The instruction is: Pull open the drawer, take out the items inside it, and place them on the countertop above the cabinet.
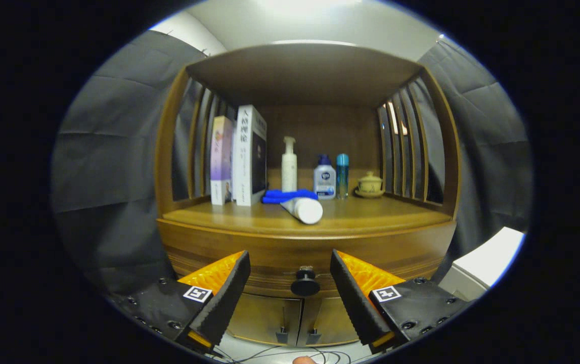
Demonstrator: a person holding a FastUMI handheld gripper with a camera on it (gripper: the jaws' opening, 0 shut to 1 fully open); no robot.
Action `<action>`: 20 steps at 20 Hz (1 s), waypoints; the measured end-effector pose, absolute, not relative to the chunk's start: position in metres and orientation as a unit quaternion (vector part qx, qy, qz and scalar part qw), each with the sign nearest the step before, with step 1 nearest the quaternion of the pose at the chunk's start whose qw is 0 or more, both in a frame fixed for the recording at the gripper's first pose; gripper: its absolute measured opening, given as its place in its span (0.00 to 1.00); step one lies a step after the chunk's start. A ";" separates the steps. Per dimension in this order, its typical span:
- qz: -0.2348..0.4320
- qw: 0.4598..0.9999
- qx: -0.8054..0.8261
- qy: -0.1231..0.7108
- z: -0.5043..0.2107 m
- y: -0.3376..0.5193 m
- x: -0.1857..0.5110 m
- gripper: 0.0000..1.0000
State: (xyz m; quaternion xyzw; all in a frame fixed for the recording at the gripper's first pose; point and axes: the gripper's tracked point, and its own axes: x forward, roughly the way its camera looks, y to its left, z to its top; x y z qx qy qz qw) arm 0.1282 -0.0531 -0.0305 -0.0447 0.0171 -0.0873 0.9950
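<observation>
Our claw [290,288] is spread wide and holds nothing. The knob [305,283] sits between its fingers, a bit ahead. The drawer [305,253] looks shut. A tube [304,209] and blue cloth [287,195] lie on the counter [370,215]. We cannot tell if they came from inside.

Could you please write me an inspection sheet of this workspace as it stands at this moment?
Surface: wooden countertop above the cabinet, partly occupied.
Job's things: drawer shut, its round knob untouched; contents hidden.
Clutter: two upright books; white pump bottle; small bottle with a blue cap; slim blue bottle; lidded cup on a saucer; blue cloth; white tube lying on its side.
Gripper: gripper open, fingers either side of the knob, not touching it.
Cables: thin wires on the floor below the cabinet doors.
Surroundings: grey curtain; white box beside the cabinet.
</observation>
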 end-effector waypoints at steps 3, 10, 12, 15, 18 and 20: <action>-0.086 0.995 -0.057 -0.009 0.004 -0.046 0.095 0.99; -0.092 0.995 -0.027 -0.029 0.035 -0.052 0.012 1.00; -0.096 0.994 -0.020 -0.036 0.036 -0.055 -0.006 1.00; -0.088 0.995 -0.026 -0.039 0.035 -0.052 -0.019 0.98; -0.080 0.996 -0.037 -0.031 0.031 -0.048 -0.021 0.97; -0.075 0.996 -0.028 -0.031 0.029 -0.043 -0.021 0.97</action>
